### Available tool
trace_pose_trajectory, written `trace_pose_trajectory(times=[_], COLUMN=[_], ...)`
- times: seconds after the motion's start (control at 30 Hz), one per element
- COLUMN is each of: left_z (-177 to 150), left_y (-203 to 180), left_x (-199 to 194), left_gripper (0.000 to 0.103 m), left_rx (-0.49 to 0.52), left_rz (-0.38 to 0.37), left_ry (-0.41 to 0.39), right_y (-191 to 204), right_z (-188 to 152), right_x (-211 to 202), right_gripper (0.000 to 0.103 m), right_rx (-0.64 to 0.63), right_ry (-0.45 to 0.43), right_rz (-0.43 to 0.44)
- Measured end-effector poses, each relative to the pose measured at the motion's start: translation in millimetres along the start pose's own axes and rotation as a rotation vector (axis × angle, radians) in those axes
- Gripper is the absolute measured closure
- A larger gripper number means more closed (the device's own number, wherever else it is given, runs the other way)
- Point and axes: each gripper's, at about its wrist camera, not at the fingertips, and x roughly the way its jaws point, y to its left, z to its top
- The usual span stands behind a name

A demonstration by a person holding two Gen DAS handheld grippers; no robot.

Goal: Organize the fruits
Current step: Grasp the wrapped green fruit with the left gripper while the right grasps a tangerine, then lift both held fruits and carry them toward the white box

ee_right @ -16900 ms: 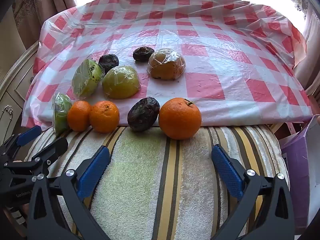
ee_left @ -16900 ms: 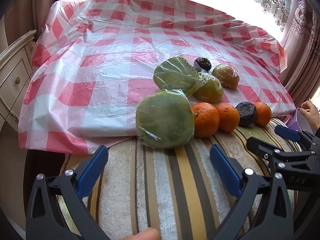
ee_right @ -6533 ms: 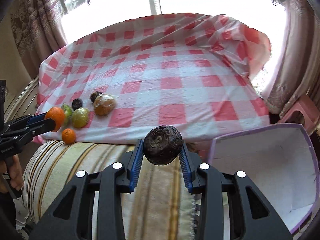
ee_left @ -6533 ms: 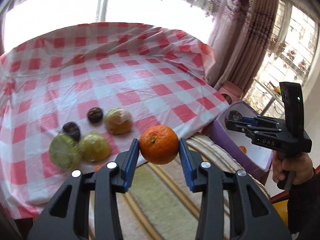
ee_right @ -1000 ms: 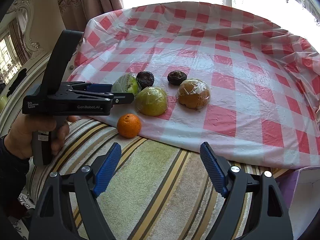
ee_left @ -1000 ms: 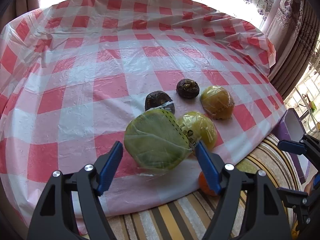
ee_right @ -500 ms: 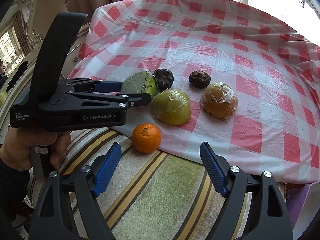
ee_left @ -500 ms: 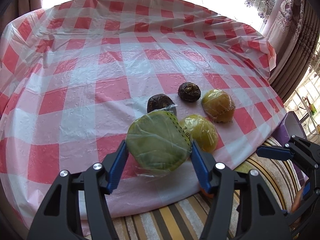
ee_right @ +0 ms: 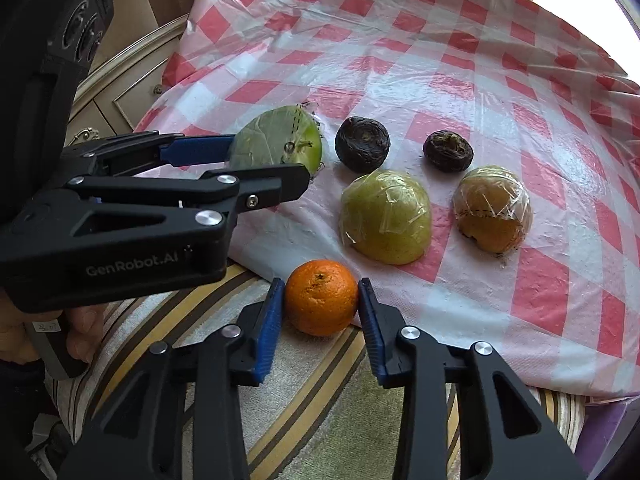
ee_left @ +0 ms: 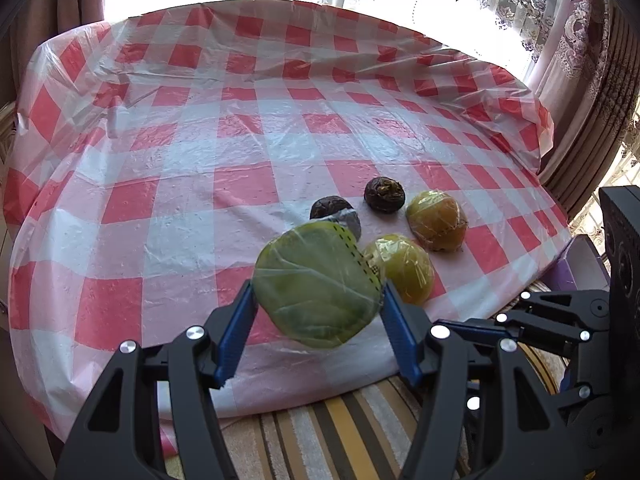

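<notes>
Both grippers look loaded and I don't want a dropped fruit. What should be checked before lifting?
1. Right gripper shut on the orange, a pad on each side: ok.
2. Left gripper shut on the wrapped green fruit: ok.
3. Grip firm through the loose plastic wrap: cannot tell.
4. Wrapped yellow-green half clear of the left gripper: not ok, it sits right beside the right finger.
5. The two dark fruits out of both grippers' way: ok.

Orange (ee_right: 321, 297) on cushion (ee_right: 320, 412), before tablecloth (ee_right: 460, 60); wrapped fruits (ee_right: 386, 218) behind.
</notes>
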Motion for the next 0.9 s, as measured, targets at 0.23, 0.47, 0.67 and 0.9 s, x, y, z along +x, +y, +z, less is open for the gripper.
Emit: trace_pose_trajectory(times=[0.23, 0.47, 0.67, 0.9], left_z=[-2, -1, 0, 0], left_y=[-6, -20, -33, -48], left_x=[-6, -8, -10, -11], left_gripper=[0.041, 0.041, 0.041, 0.041], left_rx=[0.02, 0.049, 0.076, 0.11], left_rz=[0.03, 0.027, 0.016, 0.003], left_ry=[-0.002, -0.005, -0.008, -0.008], right_y=[-9, -33, -51, -66], right_z=[-7, -18, -28, -38], right_x=[-16, -35, -47, -60], right_gripper=[0.067, 0.067, 0.067, 0.067], right_rx=[0.036, 0.095, 0.135, 0.168], right_ry=[-0.046, -0.08, -0.1, -0.124], right_rz=[-0.017, -0.034, -0.05, -0.068])
